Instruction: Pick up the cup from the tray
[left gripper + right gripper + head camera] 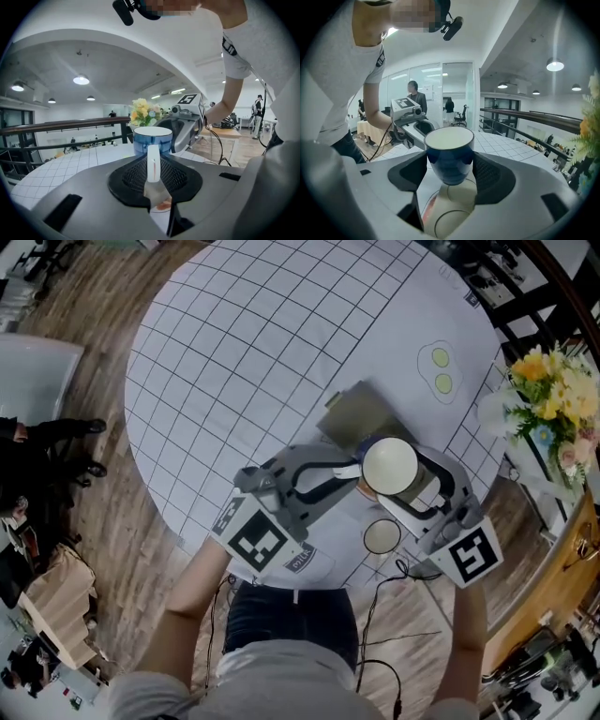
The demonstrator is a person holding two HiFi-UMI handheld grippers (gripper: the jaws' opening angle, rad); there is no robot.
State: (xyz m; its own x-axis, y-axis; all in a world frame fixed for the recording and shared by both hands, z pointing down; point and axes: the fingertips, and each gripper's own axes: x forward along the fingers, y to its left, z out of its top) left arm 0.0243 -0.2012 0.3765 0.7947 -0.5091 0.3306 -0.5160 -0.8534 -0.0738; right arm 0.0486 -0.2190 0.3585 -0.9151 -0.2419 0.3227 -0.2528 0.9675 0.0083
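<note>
The cup (389, 465), blue outside and white inside, is held up in the air between both grippers, above the near end of the olive tray (356, 413). My left gripper (354, 474) comes in from the left and is shut on the cup's white handle (153, 161); in the left gripper view the blue cup (152, 139) stands upright just beyond the jaws. My right gripper (405, 479) comes in from the right, and its two dark pads press on the sides of the cup's body (450, 159). The cup looks empty.
The round table (262, 343) wears a white gridded cloth. A white round saucer (382, 536) lies near its front edge, below the cup. A drawn plate with two green ovals (439, 369) is at the back right. Flowers (553, 399) stand beyond the right edge.
</note>
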